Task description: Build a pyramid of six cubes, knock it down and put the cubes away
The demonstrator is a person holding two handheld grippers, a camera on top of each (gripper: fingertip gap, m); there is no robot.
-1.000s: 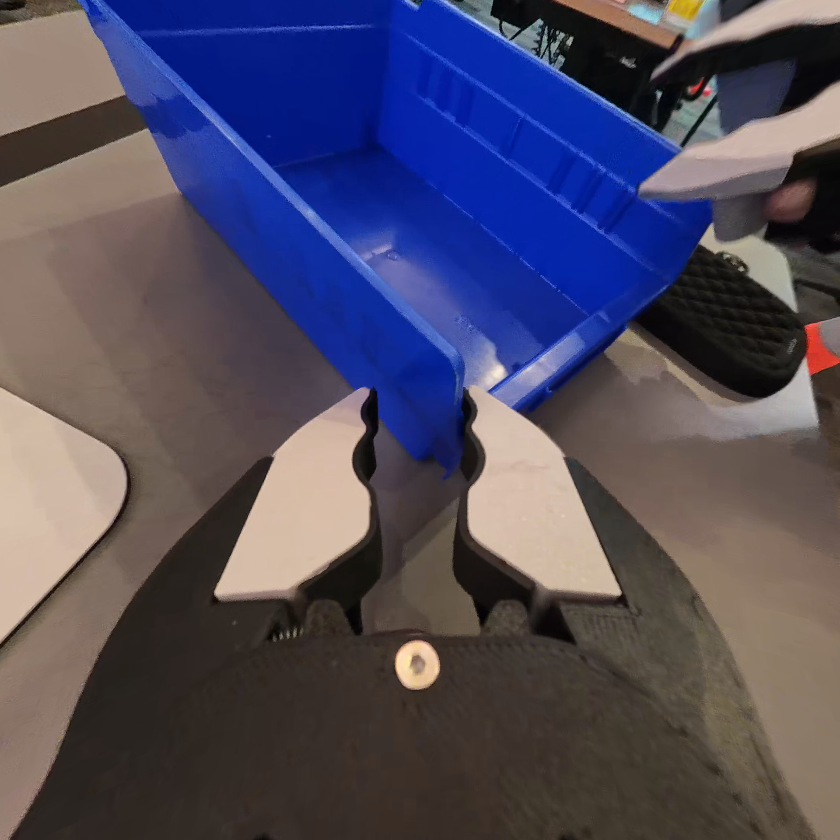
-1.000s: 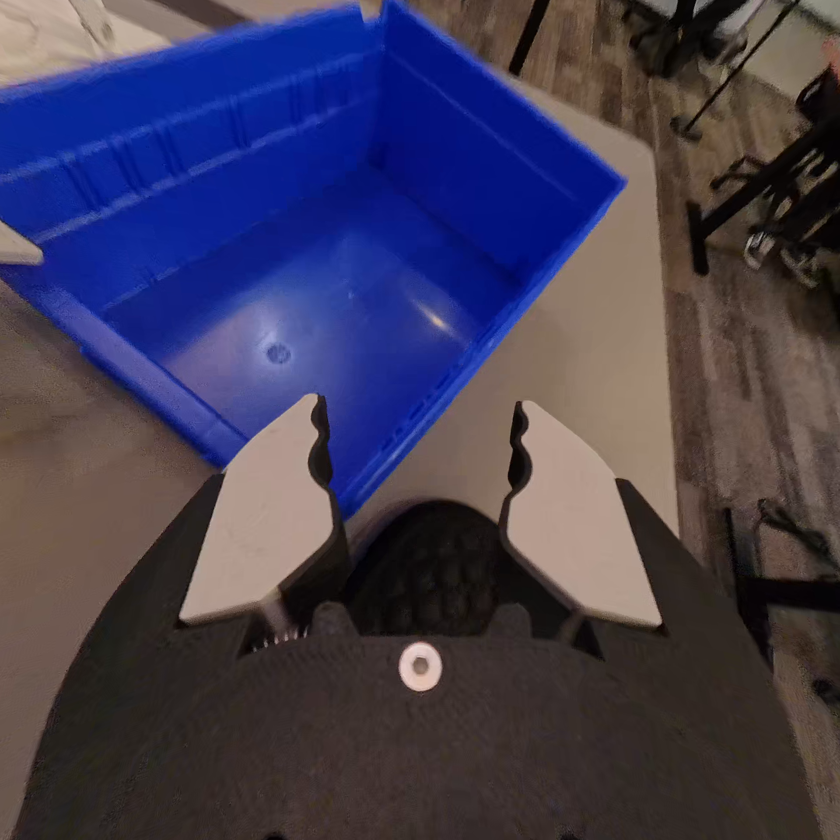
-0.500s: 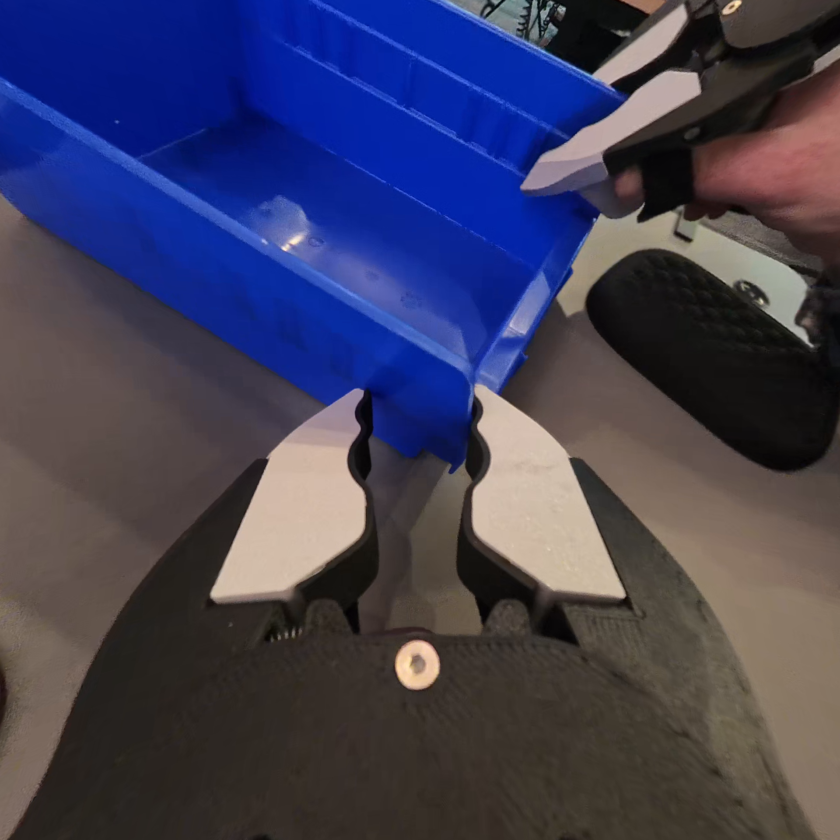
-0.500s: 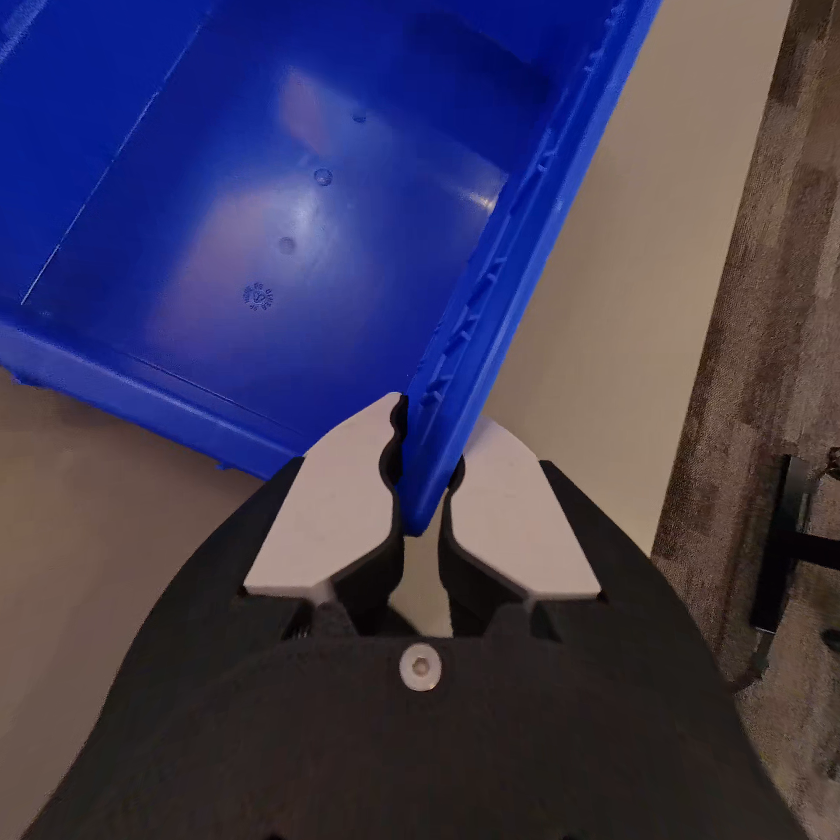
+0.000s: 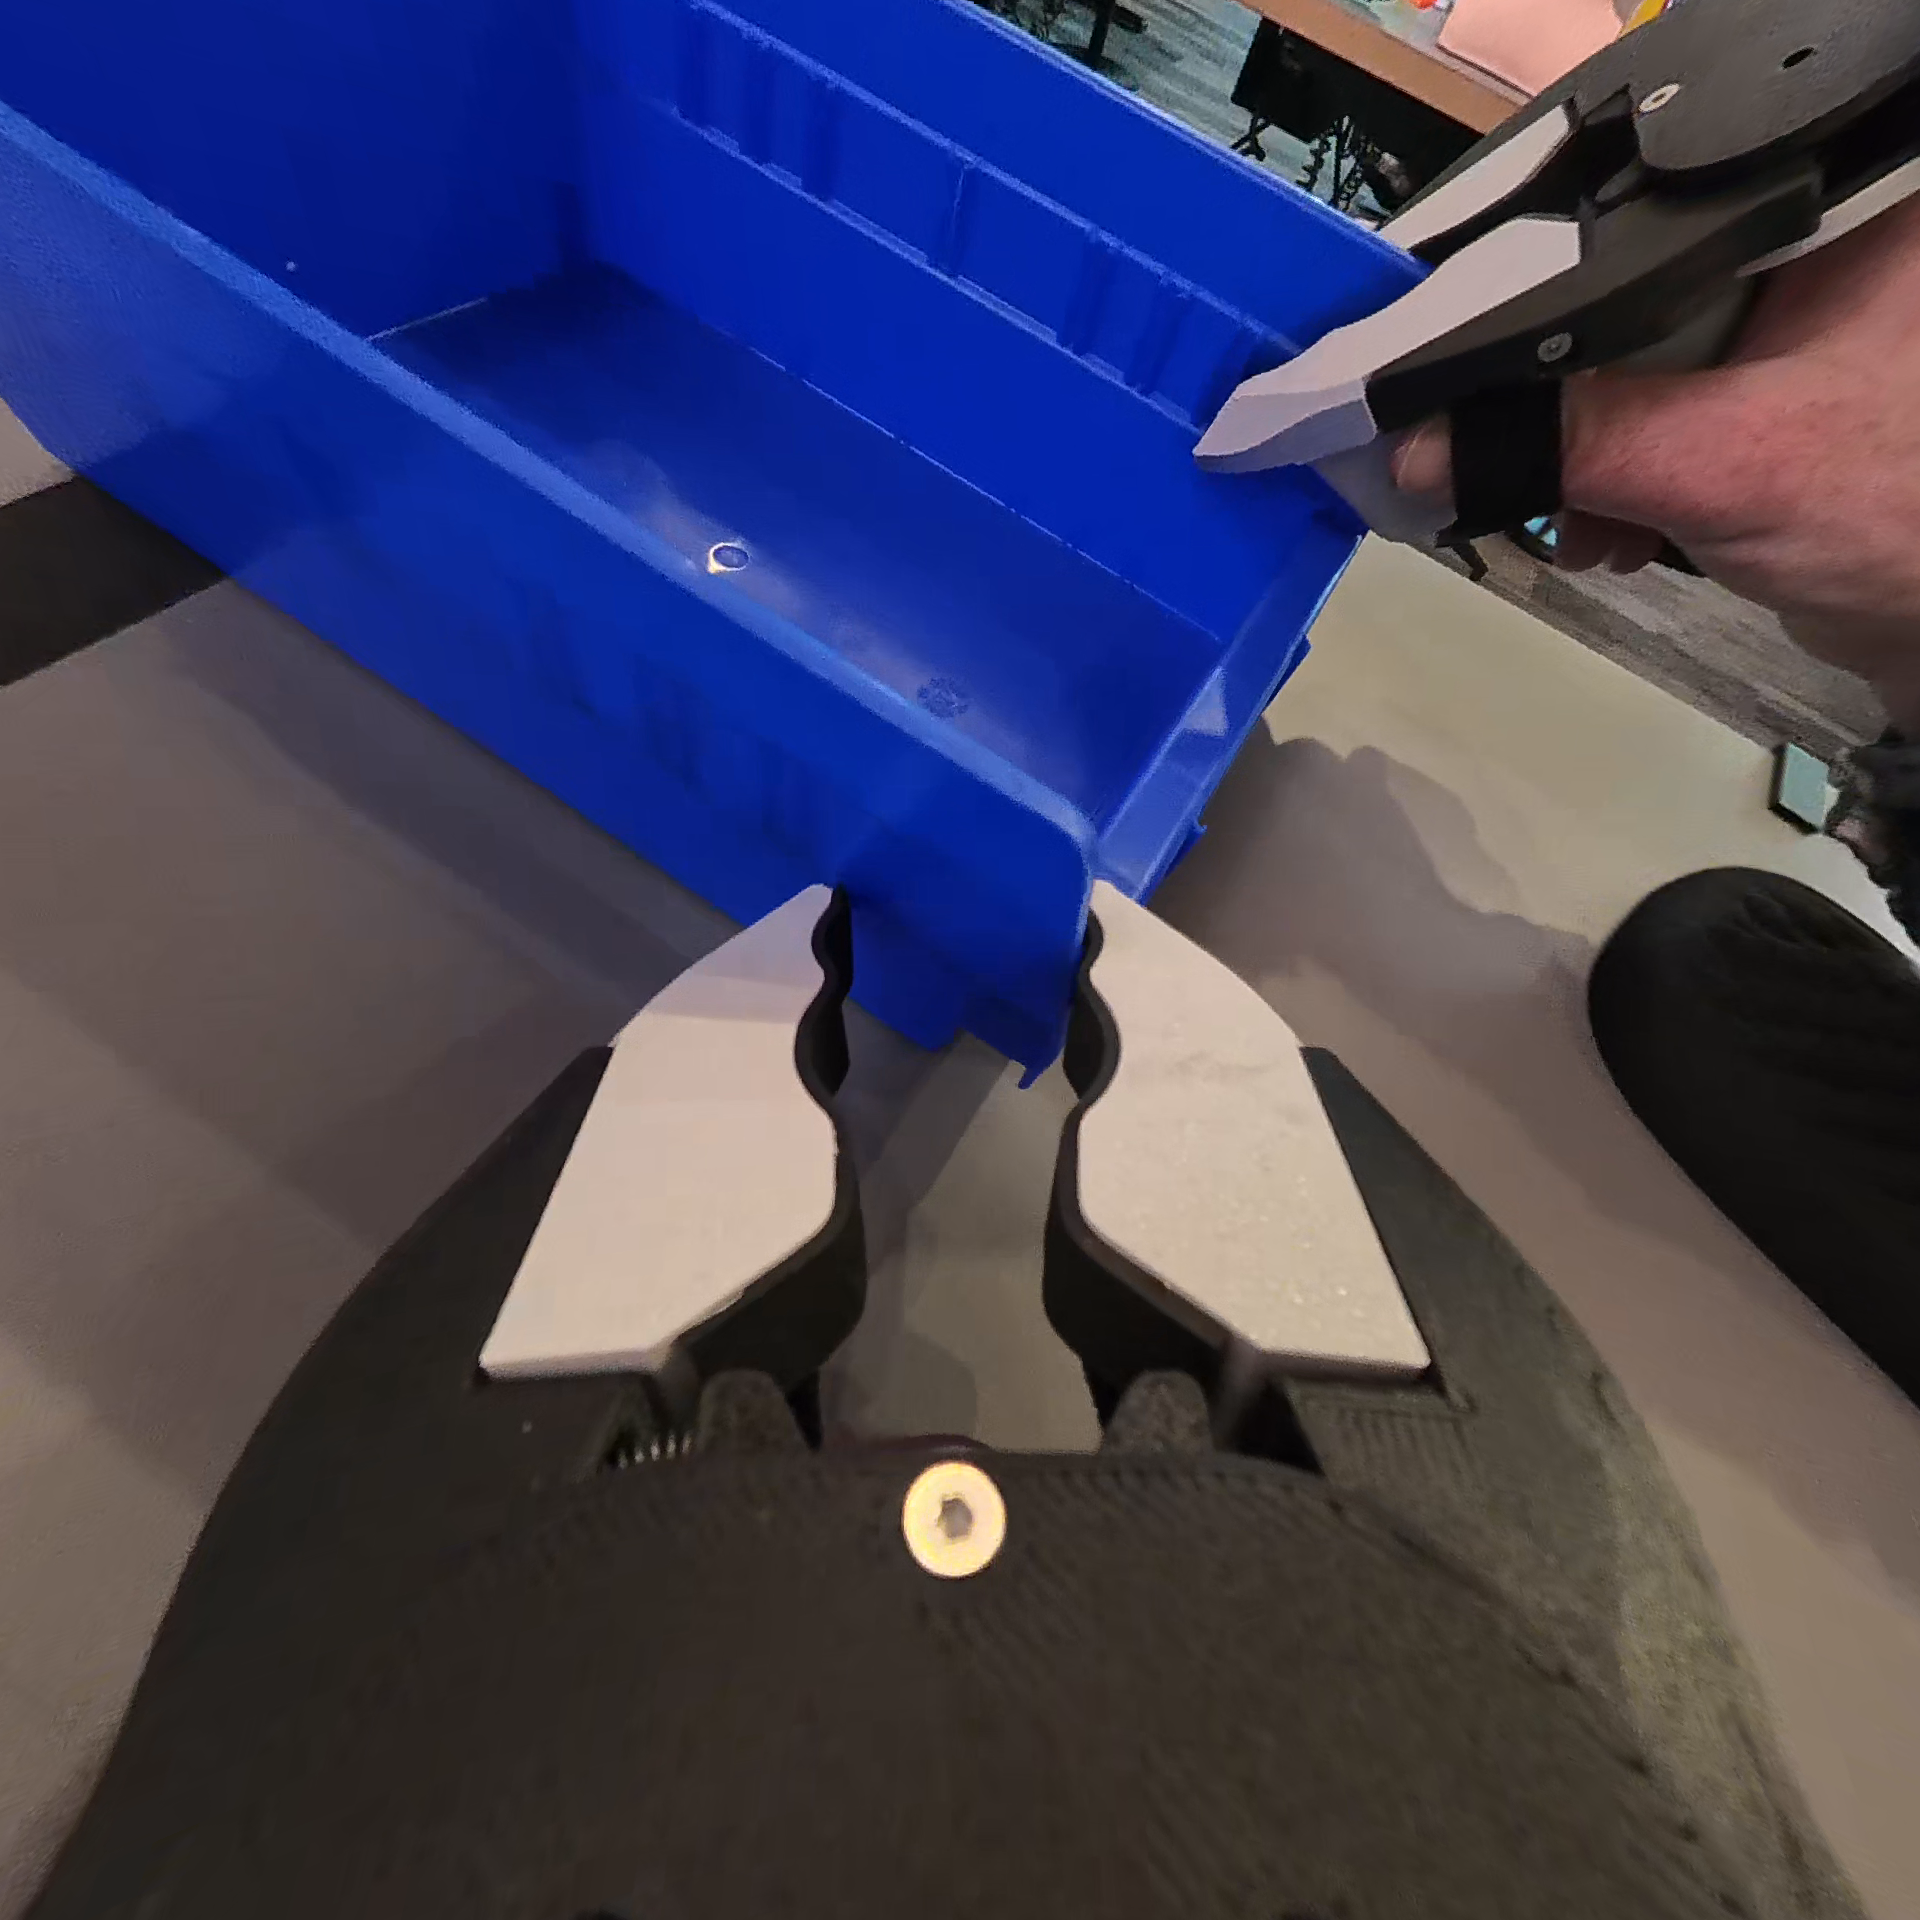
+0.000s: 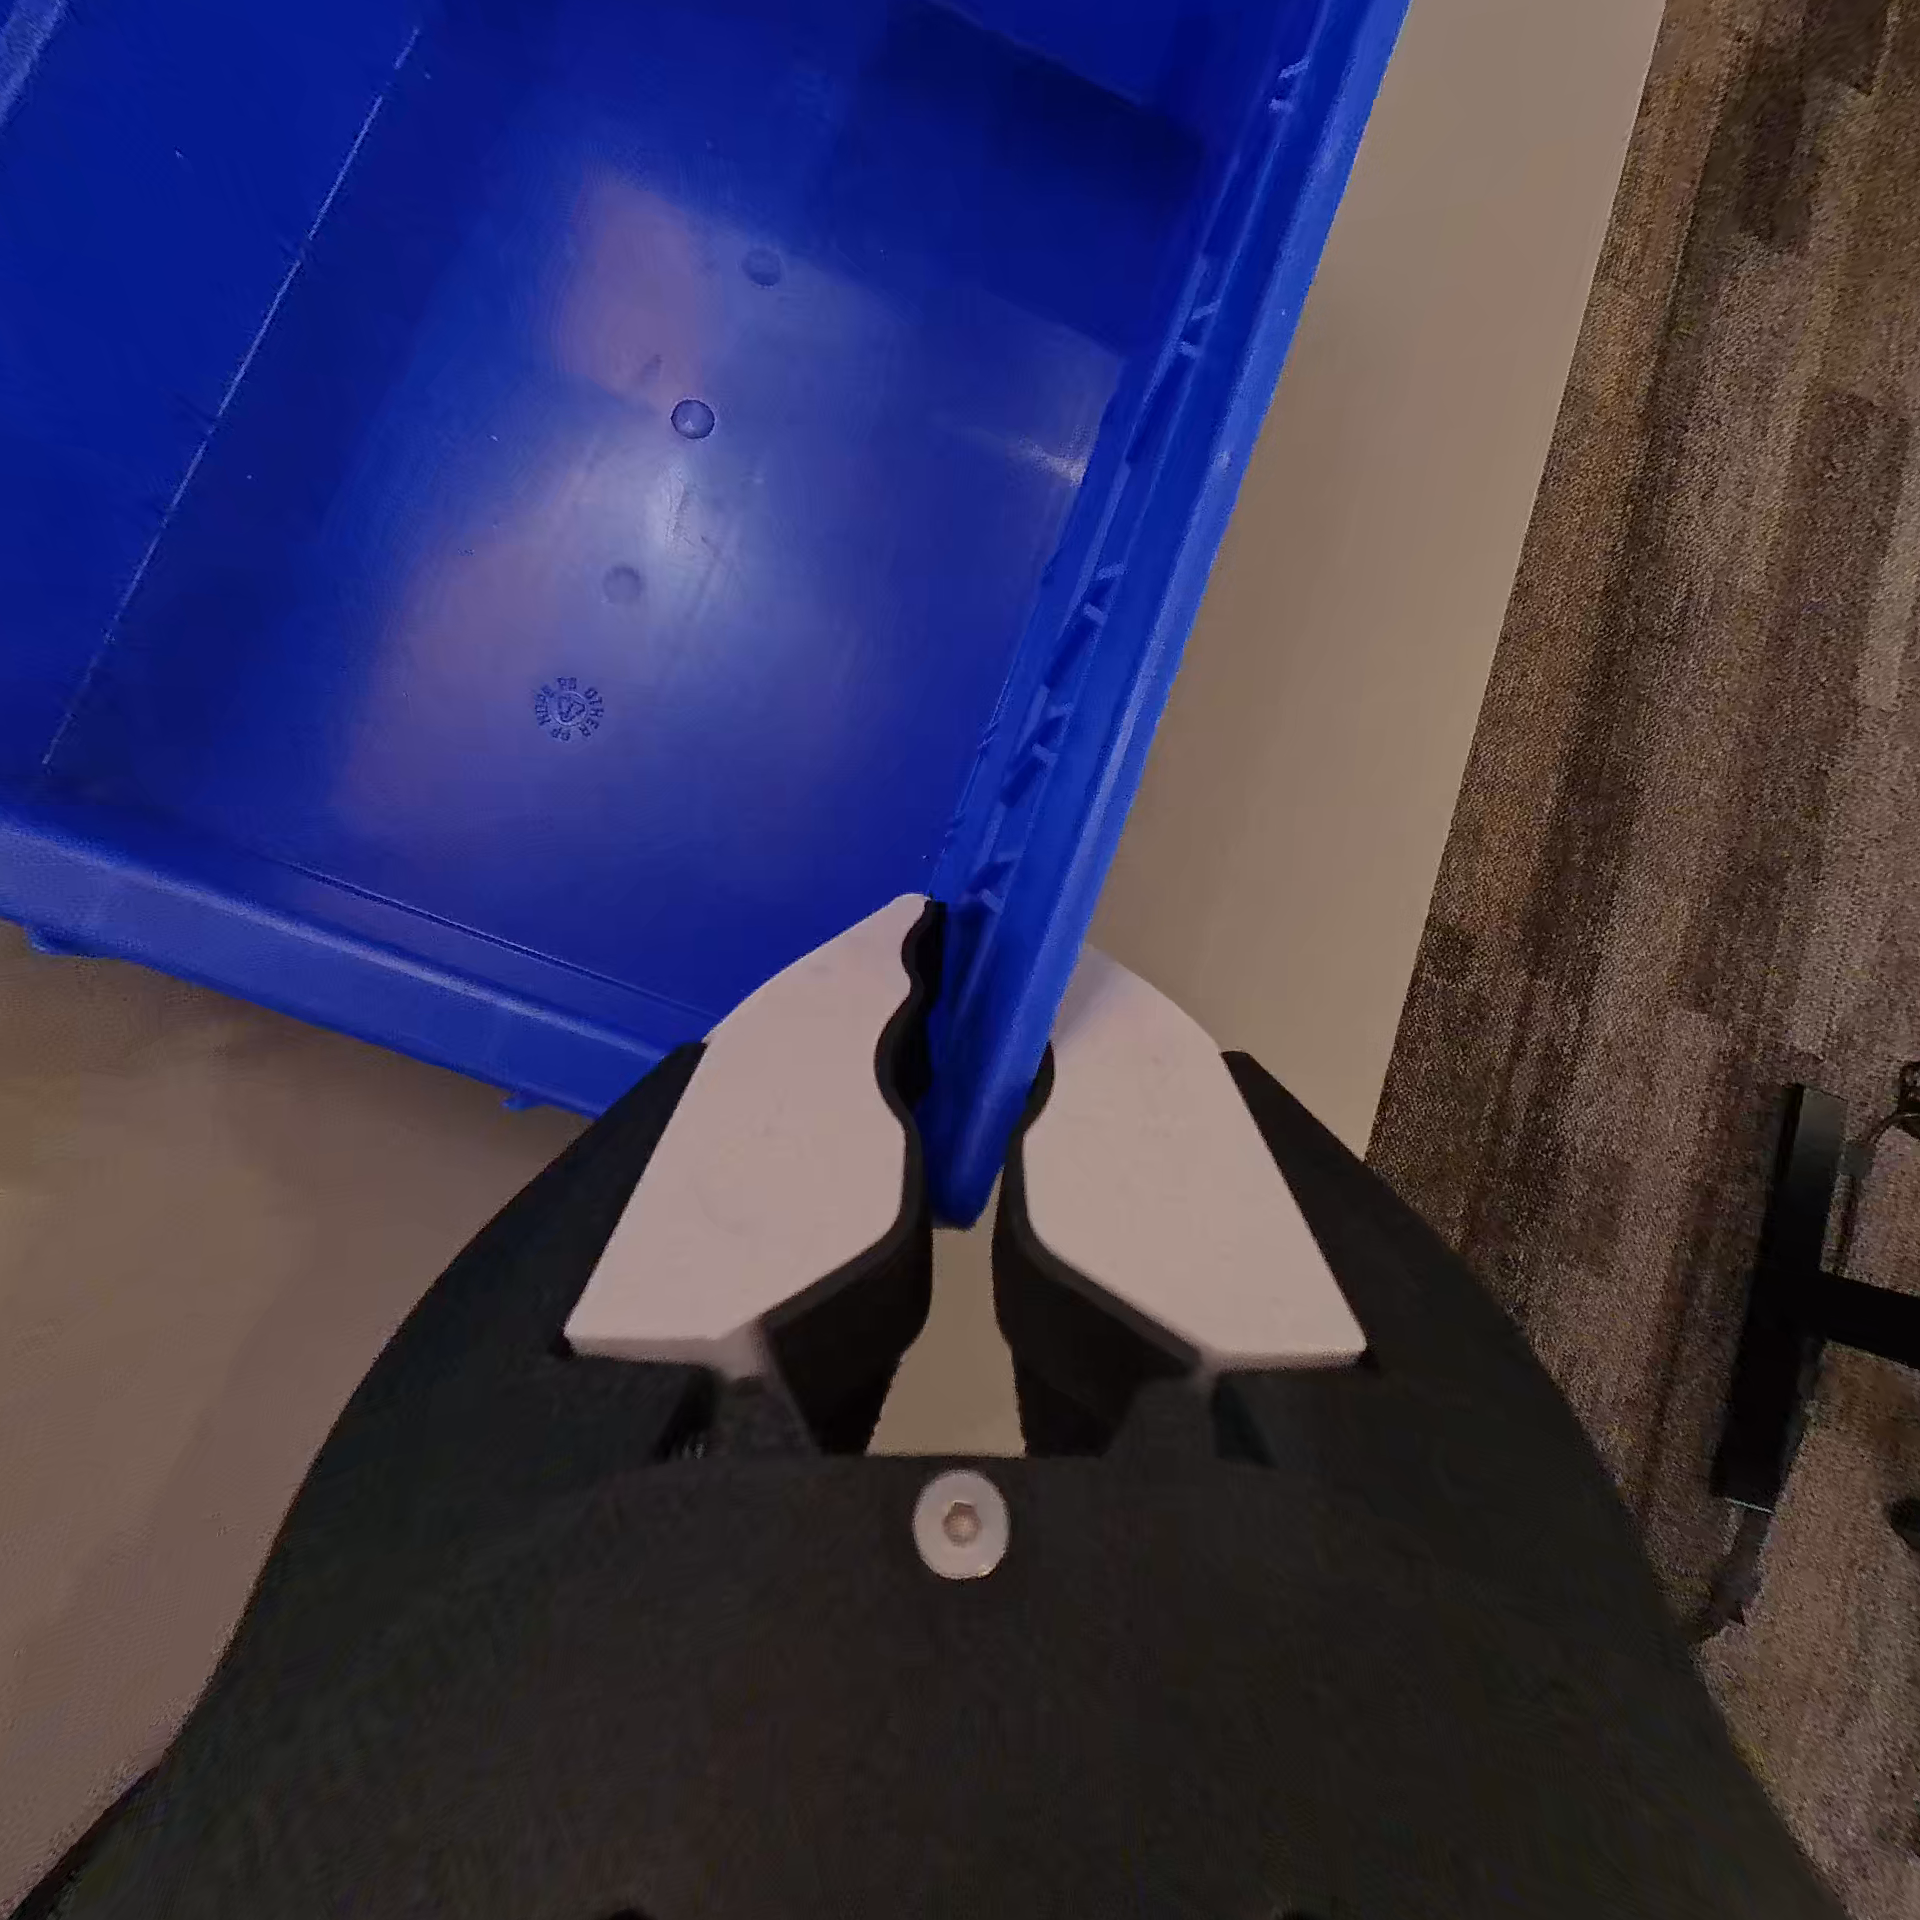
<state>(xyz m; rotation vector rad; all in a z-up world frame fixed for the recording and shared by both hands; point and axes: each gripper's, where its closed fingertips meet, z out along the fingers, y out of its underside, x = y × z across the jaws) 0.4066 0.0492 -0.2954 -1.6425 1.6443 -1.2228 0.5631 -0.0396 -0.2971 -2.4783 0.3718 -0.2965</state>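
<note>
Gripping blue bin (image 5: pixel 644 582) corners — both hand-held grippers; interior bare.

an office or lab: carpet floor (image 6: pixel 1714 623), tables (image 5: pixel 1382 52).

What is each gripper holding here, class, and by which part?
Both hold the empty blue plastic bin: left gripper clamps a near corner wall end, right gripper pinches the side wall's rim.
</note>
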